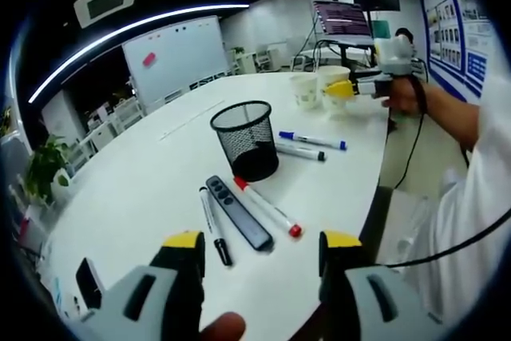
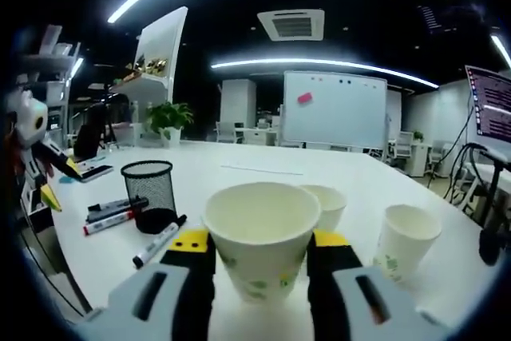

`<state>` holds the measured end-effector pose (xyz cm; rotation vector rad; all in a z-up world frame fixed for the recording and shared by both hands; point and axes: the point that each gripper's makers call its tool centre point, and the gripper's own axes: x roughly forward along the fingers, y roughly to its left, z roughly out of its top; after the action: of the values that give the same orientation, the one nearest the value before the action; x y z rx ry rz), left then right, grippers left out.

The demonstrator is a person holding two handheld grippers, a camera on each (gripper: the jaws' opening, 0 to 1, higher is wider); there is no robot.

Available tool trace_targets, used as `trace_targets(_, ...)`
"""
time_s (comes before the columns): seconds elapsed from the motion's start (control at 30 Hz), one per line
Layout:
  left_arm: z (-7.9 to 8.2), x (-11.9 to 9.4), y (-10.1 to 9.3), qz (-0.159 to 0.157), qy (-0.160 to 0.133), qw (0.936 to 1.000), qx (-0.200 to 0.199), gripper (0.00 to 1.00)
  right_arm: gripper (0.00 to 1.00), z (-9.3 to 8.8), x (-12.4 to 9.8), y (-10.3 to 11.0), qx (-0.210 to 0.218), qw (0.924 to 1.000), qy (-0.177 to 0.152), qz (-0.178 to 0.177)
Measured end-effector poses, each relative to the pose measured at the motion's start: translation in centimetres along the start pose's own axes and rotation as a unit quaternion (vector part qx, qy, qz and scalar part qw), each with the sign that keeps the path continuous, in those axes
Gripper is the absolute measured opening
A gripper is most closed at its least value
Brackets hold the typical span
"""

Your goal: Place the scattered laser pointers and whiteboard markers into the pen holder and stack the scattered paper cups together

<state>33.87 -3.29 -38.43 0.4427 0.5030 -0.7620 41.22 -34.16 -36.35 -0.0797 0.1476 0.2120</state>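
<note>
Landmark: mesh pen holder (image 1: pixel 245 140) on white table (image 1: pixel 136 189).

- Left gripper (image 1: pixel 262 255): jaws wide, empty. Just ahead, on its side of the holder: laser pointer (image 1: pixel 238 211), red-capped marker (image 1: pixel 267 207), black marker (image 1: pixel 215 227), long axes running toward the holder.
- 2 blue-capped markers (image 1: pixel 311 140) beside the holder.
- Right gripper (image 2: pixel 259 255): closed around paper cup (image 2: pixel 260 238); 2 more cups (image 2: pixel 406 241) past the holder.

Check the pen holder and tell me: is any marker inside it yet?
No. In the left gripper view the black mesh pen holder looks empty, while the markers, such as the red-capped marker, lie on the white table around it.
</note>
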Motion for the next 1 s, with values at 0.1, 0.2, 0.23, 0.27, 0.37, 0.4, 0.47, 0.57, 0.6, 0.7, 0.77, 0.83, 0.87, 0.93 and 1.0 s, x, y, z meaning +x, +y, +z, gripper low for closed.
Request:
trace_targets(0.1,0.0,0.0,0.0,0.0,-0.001,1.0,-0.001,0.58,0.46,0.4,0.1,0.1,-0.004,1.0,-0.002,0.0)
trace_targets(0.2,0.0,-0.1,0.1,0.0,-0.002,1.0,0.0,0.58,0.46,0.7,0.1,0.1,-0.008,1.0,-0.004,0.0)
trace_targets(0.23,0.0,-0.1,0.1,0.001,-0.002,1.0,0.0,0.58,0.46,0.8,0.1,0.2,-0.008,1.0,-0.004,0.0)
trace_targets(0.27,0.0,-0.1,0.2,0.002,-0.002,1.0,0.0,0.58,0.46,1.0,0.0,0.2,-0.009,0.9999,-0.004,0.0)
trace_targets(0.37,0.0,-0.2,0.3,0.002,-0.002,1.0,-0.001,0.58,0.46,1.6,0.0,0.5,-0.01,0.9999,-0.01,0.004)
trace_targets(0.4,0.0,-0.2,0.3,0.002,-0.002,1.0,0.0,0.58,0.46,1.7,0.0,0.5,-0.01,0.9999,-0.011,0.005)
trace_targets(0.47,0.0,-0.1,0.3,0.001,-0.001,1.0,0.001,0.58,0.46,1.8,0.1,0.5,-0.013,0.9998,-0.011,0.006)
trace_targets(0.57,0.0,-0.1,0.3,0.002,-0.003,1.0,0.001,0.58,0.46,1.8,0.1,0.3,-0.012,0.9999,-0.009,0.004)
trace_targets(0.6,0.1,-0.1,0.2,0.001,-0.003,1.0,0.0,0.58,0.46,1.8,0.1,0.3,-0.011,0.9999,-0.006,0.003)
trace_targets(0.7,0.1,-0.1,0.3,0.001,-0.003,1.0,0.0,0.58,0.46,2.1,0.0,0.2,-0.014,0.9999,-0.007,0.003)
trace_targets(0.77,0.1,0.0,0.3,0.0,-0.002,1.0,0.002,0.58,0.46,2.2,0.0,0.2,-0.014,0.9999,-0.008,0.002)
trace_targets(0.83,0.2,0.0,0.2,-0.001,-0.003,1.0,0.004,0.58,0.46,2.3,0.0,0.0,-0.014,0.9999,-0.007,0.0)
trace_targets(0.87,0.3,0.0,0.2,-0.001,-0.004,1.0,0.004,0.58,0.46,2.3,0.0,0.0,-0.014,0.9999,-0.007,-0.001)
trace_targets(0.93,0.4,0.0,0.2,-0.001,-0.006,1.0,0.006,0.58,0.46,2.3,0.1,-0.1,-0.013,0.9999,-0.005,-0.003)
trace_targets(1.0,0.6,0.0,0.2,-0.001,-0.009,0.9999,0.005,0.58,0.46,2.4,0.1,-0.1,-0.015,0.9999,-0.005,-0.003)
